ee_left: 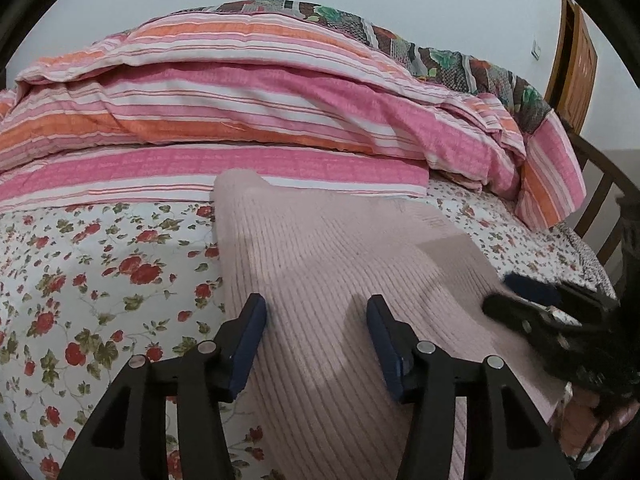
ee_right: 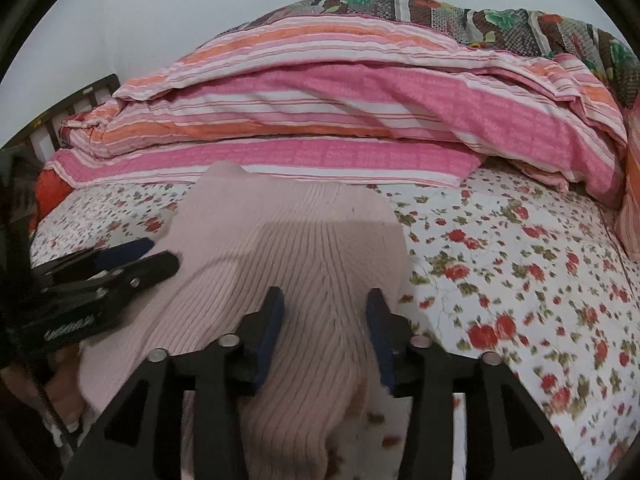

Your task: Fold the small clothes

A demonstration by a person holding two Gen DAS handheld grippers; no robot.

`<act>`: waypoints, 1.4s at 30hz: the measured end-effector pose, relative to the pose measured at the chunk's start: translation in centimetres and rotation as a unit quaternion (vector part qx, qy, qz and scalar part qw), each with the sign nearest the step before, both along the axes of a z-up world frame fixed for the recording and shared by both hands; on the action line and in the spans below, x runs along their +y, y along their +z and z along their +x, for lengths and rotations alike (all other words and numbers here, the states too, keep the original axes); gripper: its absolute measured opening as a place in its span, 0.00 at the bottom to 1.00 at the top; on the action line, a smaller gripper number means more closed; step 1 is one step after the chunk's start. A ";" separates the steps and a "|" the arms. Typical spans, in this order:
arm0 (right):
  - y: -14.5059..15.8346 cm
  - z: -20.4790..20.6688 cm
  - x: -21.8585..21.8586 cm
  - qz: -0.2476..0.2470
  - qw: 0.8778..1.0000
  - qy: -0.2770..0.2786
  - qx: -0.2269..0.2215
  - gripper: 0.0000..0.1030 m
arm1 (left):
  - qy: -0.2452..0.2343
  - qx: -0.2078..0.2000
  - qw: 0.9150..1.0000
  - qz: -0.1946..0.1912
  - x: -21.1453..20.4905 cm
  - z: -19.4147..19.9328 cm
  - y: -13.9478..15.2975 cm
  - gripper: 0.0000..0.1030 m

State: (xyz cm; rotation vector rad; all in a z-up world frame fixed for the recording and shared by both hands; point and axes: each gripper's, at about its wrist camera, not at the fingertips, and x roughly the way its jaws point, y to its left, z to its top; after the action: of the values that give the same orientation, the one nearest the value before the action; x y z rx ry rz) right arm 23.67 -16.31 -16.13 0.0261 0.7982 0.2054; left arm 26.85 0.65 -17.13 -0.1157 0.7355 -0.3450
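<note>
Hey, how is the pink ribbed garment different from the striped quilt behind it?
The pink ribbed garment is one plain pale colour; the striped quilt has pink, orange and white bands. The garment lies fairly flat and spread out; the quilt is piled in thick folds. Both rest on the floral bedsheet.

A white bedsheet (ee_left: 100, 264) printed with red flowers covers the bed; a pink and orange striped quilt (ee_left: 248, 120) lies heaped along its far side; a dark patterned blanket (ee_right: 460, 12) sits behind it; a wooden door (ee_left: 576, 64) stands beyond.
</note>
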 end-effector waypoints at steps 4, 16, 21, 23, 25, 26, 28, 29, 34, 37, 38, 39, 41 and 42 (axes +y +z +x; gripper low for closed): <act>-0.5 -1.4 -1.6 0.065 0.997 -0.001 0.030 0.55 | -0.002 0.002 1.000 -0.008 0.0 -0.2 0.0 0.58; 0.4 -4.5 -3.8 0.171 0.985 0.032 -0.016 0.09 | -0.019 -0.008 0.997 -0.075 1.9 -1.2 1.2 0.58; -2.0 -3.7 -3.1 0.126 0.992 0.000 0.025 0.10 | -0.018 0.010 0.999 -0.031 1.2 -1.2 0.0 0.59; -1.3 -4.1 -2.5 0.097 0.995 -0.004 0.022 0.14 | -0.020 0.003 1.000 -0.015 1.0 -1.4 -0.2 0.59; -1.0 -4.5 -2.0 0.068 0.997 -0.011 0.020 0.20 | -0.020 0.005 1.000 -0.020 1.2 -1.5 -0.3 0.59; -0.9 -4.6 -1.9 0.058 0.998 -0.014 0.020 0.21 | -0.021 0.009 0.999 -0.027 1.5 -1.4 -0.3 0.59; -0.6 -5.0 -2.0 0.052 0.998 -0.021 0.017 0.27 | -0.020 0.012 0.999 -0.032 1.7 -1.5 -0.4 0.59; -0.6 -5.2 -2.2 0.055 0.998 -0.025 0.017 0.29 | -0.019 0.013 0.999 -0.033 1.7 -1.6 -0.4 0.59; -0.6 -6.2 -3.0 0.062 0.997 -0.039 0.035 0.32 | -0.017 0.005 0.999 -0.030 1.7 -2.4 -0.5 0.60; -0.6 -7.2 -3.0 0.052 0.997 -0.044 0.038 0.33 | -0.014 0.012 0.999 -0.041 2.0 -3.0 -0.5 0.60; -0.5 -7.5 -3.1 0.050 0.997 -0.045 0.038 0.33 | -0.011 0.014 0.999 -0.041 2.0 -3.4 -0.5 0.60; -0.4 -7.9 -3.2 0.047 0.997 -0.047 0.038 0.34 | -0.008 0.015 0.999 -0.043 2.0 -3.7 -0.5 0.60; 0.0 -8.6 -3.5 0.042 0.997 -0.051 0.036 0.37 | -0.007 0.024 0.998 -0.049 2.0 -4.7 -0.5 0.60; 0.2 -9.0 -3.6 0.038 0.997 -0.055 0.035 0.39 | -0.008 0.029 0.998 -0.047 1.9 -5.1 -0.5 0.60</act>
State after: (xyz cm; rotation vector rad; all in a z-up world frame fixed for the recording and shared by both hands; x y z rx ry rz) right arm 14.66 -19.93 -15.94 0.1498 0.8560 0.1308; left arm 21.71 2.53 -17.64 -0.2104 0.7785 -0.3934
